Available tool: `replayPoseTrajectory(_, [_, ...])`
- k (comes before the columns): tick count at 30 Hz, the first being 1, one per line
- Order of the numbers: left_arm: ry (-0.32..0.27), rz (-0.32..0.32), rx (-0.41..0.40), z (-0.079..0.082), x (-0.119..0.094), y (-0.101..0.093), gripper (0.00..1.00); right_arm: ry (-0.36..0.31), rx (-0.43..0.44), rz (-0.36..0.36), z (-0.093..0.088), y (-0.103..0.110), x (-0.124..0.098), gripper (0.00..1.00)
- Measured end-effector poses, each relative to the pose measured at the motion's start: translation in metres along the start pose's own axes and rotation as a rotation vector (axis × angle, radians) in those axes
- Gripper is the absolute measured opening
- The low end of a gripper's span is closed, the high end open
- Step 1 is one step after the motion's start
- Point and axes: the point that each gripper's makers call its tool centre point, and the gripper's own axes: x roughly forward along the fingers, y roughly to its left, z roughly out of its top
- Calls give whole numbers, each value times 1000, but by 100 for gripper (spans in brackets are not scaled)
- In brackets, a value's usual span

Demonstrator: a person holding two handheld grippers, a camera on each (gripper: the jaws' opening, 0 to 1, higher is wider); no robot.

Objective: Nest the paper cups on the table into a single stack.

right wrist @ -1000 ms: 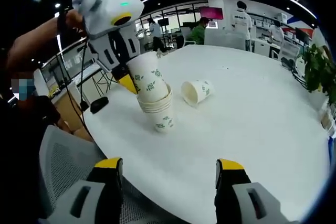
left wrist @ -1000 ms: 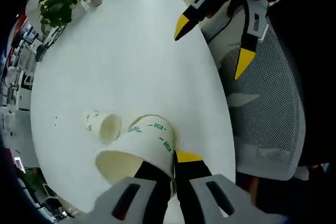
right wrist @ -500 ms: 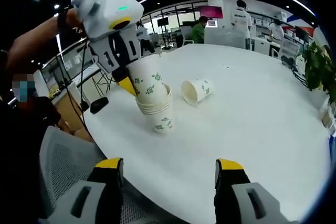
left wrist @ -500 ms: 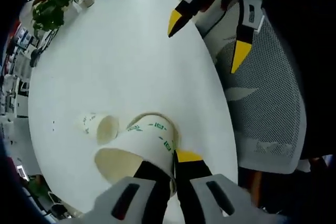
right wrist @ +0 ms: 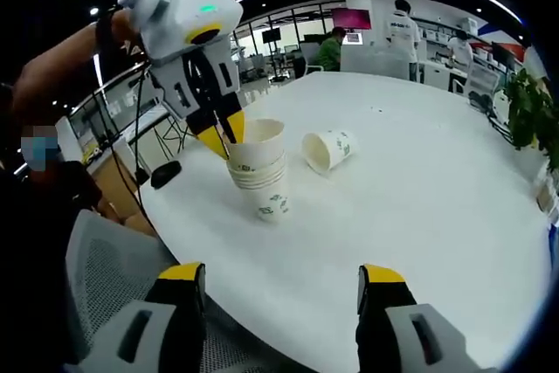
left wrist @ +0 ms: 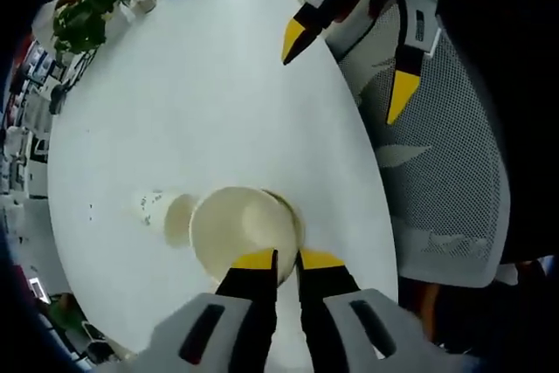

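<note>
Here, in the left gripper view, our left gripper (left wrist: 278,259) pinches the rim of the top cup (left wrist: 240,233), which sits upright in the stack (right wrist: 260,168) near the edge of the white table (left wrist: 210,85). Just beside the stack, one more cup (right wrist: 328,149) lies on its side. In the right gripper view, our right gripper (right wrist: 278,284) hangs wide open with nothing in it, over the table edge by a mesh chair (left wrist: 445,155). Far off, a green plant (left wrist: 87,10) stands on the table.
</note>
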Motion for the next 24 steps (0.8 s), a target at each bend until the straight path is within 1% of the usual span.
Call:
replayPoseTrajectory(6, [-7, 2, 5, 2, -3, -2, 11, 6, -2, 1, -3, -1, 2, 71])
replayPoseTrajectory(9, [-9, 11, 11, 3, -4, -3, 15, 8, -3, 1, -3, 0, 1, 71])
replayPoseTrajectory(16, [-24, 32, 4, 3, -8, -3, 20, 8, -12, 3, -1, 2, 0, 71])
replayPoseTrajectory(18, [-35, 37, -4, 4, -12, -3, 22, 7, -14, 4, 0, 4, -2, 71])
replayPoseTrajectory(21, [-78, 49, -17, 8, -20, -4, 27, 8, -17, 4, 0, 4, -1, 71])
replayPoseTrajectory(22, [-87, 51, -25, 6, -20, -2, 29, 8, -17, 5, 0, 4, -1, 71])
replayPoseTrajectory(24, [-105, 63, -38, 8, -24, -2, 31, 9, -17, 5, 0, 4, -1, 71])
